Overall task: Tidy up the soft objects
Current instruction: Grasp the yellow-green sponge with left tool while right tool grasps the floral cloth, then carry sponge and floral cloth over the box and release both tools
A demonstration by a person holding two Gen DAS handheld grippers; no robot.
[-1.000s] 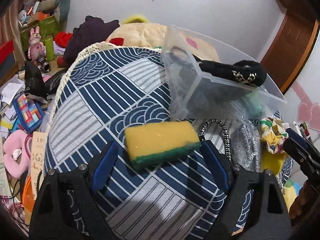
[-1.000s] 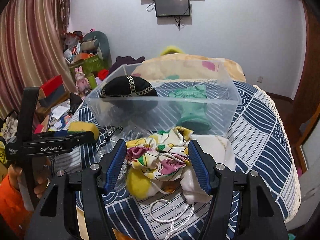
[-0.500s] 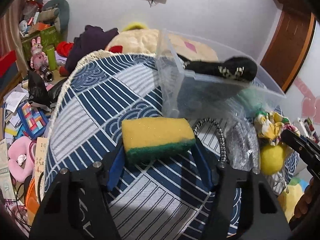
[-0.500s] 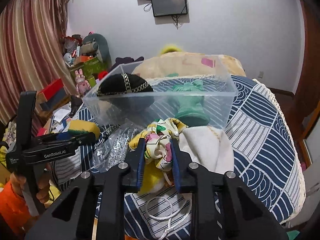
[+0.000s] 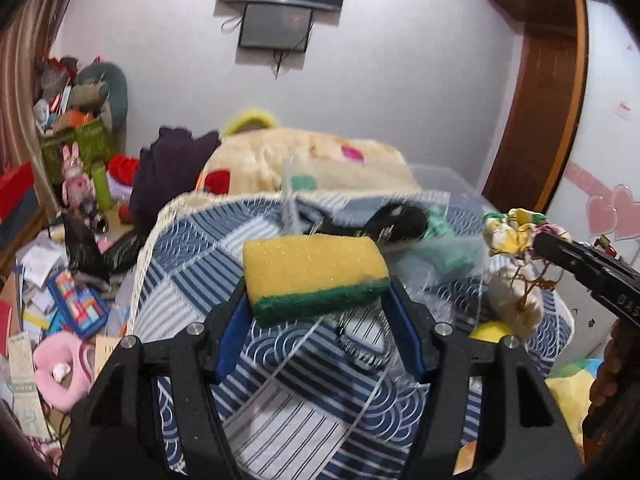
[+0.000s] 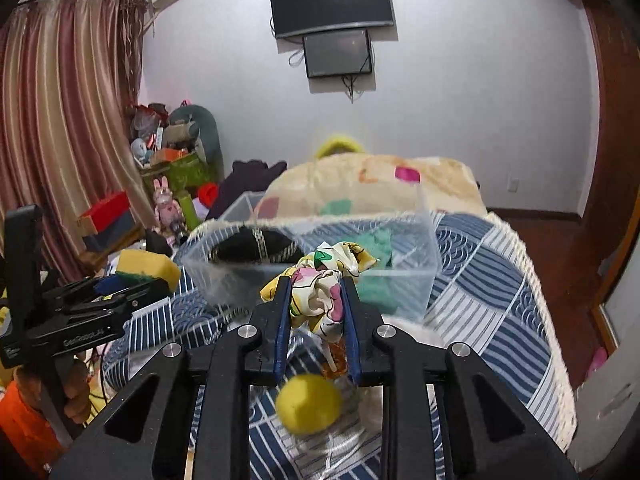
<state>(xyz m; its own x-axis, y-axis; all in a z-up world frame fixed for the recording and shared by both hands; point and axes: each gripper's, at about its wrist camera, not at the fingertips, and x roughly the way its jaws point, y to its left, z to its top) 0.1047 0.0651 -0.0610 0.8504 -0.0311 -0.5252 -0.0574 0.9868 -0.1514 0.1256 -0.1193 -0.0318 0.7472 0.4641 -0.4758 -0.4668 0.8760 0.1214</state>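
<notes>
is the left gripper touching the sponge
Touching. The left wrist view shows the left gripper with both blue pads pressed against the ends of the sponge, lifted off the cloth.

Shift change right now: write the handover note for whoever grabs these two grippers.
Left gripper: shut on the yellow-green sponge, lifted off the bed.
Right gripper: shut on the floral cloth, lifted.
Clear bin straight ahead on the bed already holds a black hat and a green item.
Left: drop both in the bin, then the yellow ball and white cloth.
</notes>
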